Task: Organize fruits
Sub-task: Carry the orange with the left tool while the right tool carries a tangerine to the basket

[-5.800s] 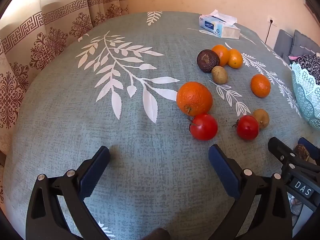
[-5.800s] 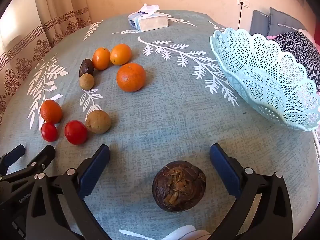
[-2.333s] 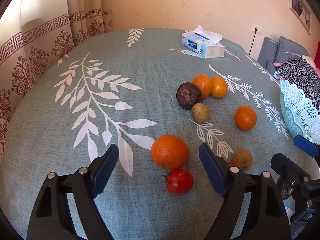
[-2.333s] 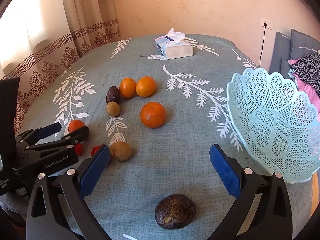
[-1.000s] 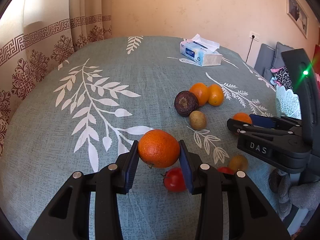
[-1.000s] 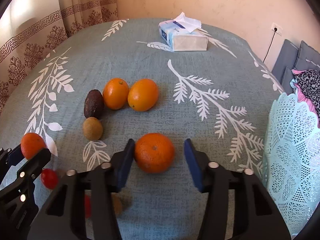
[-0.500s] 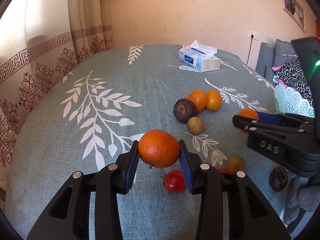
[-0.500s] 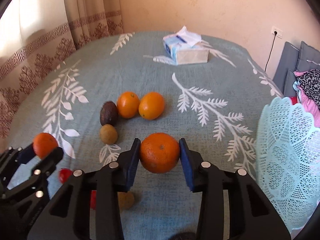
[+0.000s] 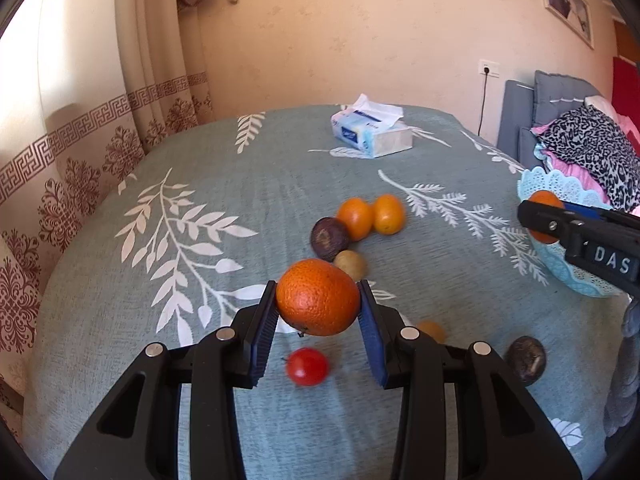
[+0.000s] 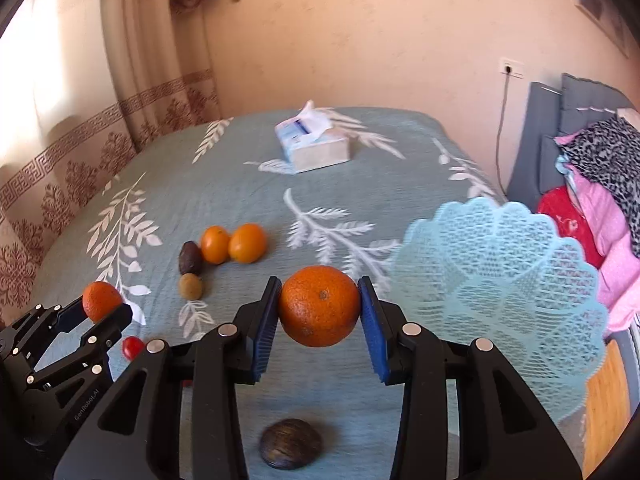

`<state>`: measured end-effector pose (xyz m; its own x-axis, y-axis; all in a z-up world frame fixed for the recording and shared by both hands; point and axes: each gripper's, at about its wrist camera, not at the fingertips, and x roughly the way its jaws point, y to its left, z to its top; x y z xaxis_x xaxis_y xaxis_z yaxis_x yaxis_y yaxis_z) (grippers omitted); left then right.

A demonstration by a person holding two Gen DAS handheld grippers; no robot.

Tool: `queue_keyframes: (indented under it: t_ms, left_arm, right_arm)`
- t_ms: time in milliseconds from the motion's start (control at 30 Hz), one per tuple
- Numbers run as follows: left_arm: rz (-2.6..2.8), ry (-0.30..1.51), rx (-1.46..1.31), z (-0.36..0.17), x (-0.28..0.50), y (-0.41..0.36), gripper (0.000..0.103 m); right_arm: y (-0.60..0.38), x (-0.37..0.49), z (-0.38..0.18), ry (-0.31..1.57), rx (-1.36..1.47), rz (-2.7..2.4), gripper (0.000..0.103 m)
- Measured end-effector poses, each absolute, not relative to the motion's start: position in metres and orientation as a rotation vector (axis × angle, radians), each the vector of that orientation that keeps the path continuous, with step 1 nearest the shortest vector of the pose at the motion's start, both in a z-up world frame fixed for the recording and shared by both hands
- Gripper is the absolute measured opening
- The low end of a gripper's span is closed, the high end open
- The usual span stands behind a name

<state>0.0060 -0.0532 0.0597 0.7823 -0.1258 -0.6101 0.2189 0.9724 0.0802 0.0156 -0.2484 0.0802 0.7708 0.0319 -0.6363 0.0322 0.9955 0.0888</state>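
My left gripper (image 9: pixel 318 308) is shut on a large orange (image 9: pixel 318 298) and holds it above the table. My right gripper (image 10: pixel 319 307) is shut on another orange (image 10: pixel 319 306), lifted above the table just left of the light blue lace basket (image 10: pixel 500 276). On the table lie two small oranges (image 9: pixel 370 214), a dark fruit (image 9: pixel 329 238), a brown kiwi-like fruit (image 9: pixel 351 265), a red tomato (image 9: pixel 307 366) and a dark round fruit (image 10: pixel 290 443). The basket also shows in the left wrist view (image 9: pixel 560 264).
A tissue box (image 9: pixel 372 134) stands at the far side of the teal leaf-print tablecloth (image 9: pixel 200 200). Curtains hang at the left. A grey sofa with clothes (image 10: pixel 592 168) is at the right, behind the basket.
Both grippers have risen with their oranges. The right gripper has moved right, closer to the basket.
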Motion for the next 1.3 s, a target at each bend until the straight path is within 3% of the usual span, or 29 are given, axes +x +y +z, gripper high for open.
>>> queue_keyframes:
  t_ms: [833, 900, 967, 1300]
  left_arm:
    - [-0.307, 0.653, 0.227, 0.072, -0.004, -0.128, 0.039]
    - [-0.326, 0.656, 0.232, 0.074, -0.003, -0.137, 0.039]
    - [-0.348, 0.661, 0.234, 0.075, -0.002, -0.145, 0.039]
    - [-0.478, 0.687, 0.244, 0.081, 0.004, -0.193, 0.039]
  right_arm:
    - [-0.349, -0.013, 0.053, 0.734, 0.196, -0.194, 0.041]
    - [-0.351, -0.015, 0.054, 0.726, 0.200, -0.199, 0.044]
    - [-0.353, -0.020, 0.059, 0.699, 0.190, -0.219, 0.061]
    - [-0.366, -0.039, 0.072, 0.631, 0.152, -0.290, 0.061]
